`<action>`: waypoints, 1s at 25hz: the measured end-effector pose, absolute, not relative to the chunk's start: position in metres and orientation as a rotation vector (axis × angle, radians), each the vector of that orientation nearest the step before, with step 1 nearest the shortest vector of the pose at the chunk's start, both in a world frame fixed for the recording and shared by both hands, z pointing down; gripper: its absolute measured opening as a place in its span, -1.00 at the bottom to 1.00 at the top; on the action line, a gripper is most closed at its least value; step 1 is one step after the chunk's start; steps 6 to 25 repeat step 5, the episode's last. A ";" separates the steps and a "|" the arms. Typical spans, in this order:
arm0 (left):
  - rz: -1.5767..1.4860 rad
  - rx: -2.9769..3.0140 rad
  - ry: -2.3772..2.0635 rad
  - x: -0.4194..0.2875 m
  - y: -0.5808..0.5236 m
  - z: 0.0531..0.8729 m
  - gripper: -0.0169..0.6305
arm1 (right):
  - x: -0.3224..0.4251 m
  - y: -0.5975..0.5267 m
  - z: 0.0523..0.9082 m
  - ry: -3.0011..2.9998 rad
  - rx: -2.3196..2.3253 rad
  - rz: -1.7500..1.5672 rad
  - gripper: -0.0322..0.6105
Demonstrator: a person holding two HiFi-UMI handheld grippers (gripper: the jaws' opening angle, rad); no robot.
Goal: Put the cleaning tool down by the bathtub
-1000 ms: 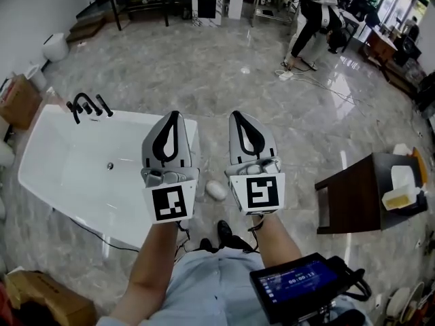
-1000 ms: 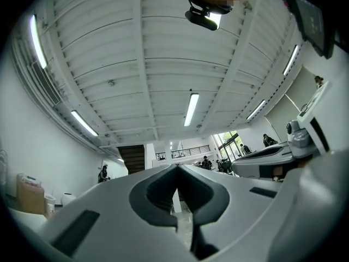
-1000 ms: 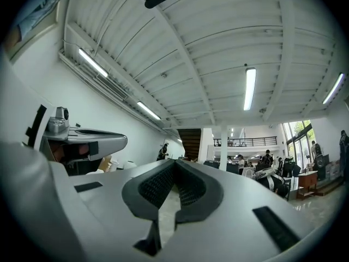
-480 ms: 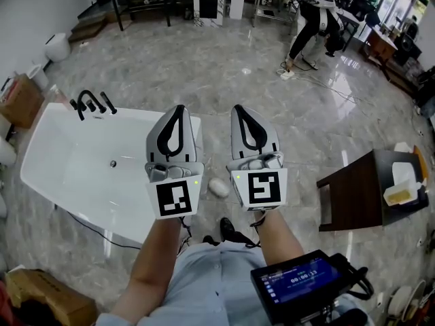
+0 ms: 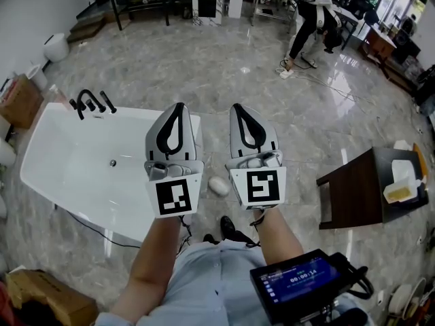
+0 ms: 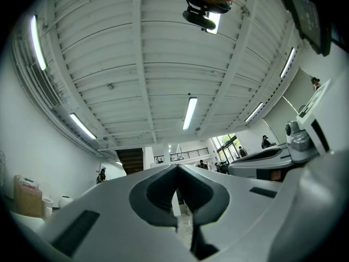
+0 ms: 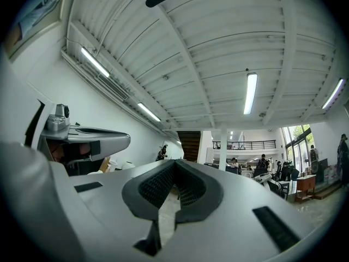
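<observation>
Just as before, left gripper (image 5: 177, 109) and right gripper (image 5: 239, 110) closed, empty.

Tilting up toward the ribbed white ceiling (image 7: 207, 53) and strip lights (image 7: 250, 91), holding the right gripper (image 7: 175, 162) with jaws pressed together, empty, beside the left gripper (image 7: 117, 140).

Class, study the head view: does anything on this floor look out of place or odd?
A small white oval object lies loose on the floor beside the bathtub, right underfoot. Farther off, what looks like a power strip sits out on the open floor.
</observation>
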State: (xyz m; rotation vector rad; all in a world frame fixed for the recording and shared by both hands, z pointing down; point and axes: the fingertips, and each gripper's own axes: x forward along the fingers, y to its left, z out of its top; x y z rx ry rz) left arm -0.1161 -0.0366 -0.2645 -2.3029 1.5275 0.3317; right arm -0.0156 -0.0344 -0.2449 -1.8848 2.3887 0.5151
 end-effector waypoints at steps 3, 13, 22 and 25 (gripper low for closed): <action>0.329 -2.303 1.518 -0.114 -0.038 -0.267 -0.90 | -0.015 -0.037 -0.247 2.386 -1.884 0.527 -0.86; 0.329 -2.305 1.511 -0.113 -0.040 -0.269 -0.91 | -0.014 -0.037 -0.245 2.401 -1.899 0.507 -0.86; 0.329 -2.305 1.511 -0.113 -0.040 -0.269 -0.91 | -0.014 -0.037 -0.245 2.401 -1.899 0.507 -0.86; 0.329 -2.305 1.511 -0.113 -0.040 -0.269 -0.91 | -0.014 -0.037 -0.245 2.401 -1.899 0.507 -0.86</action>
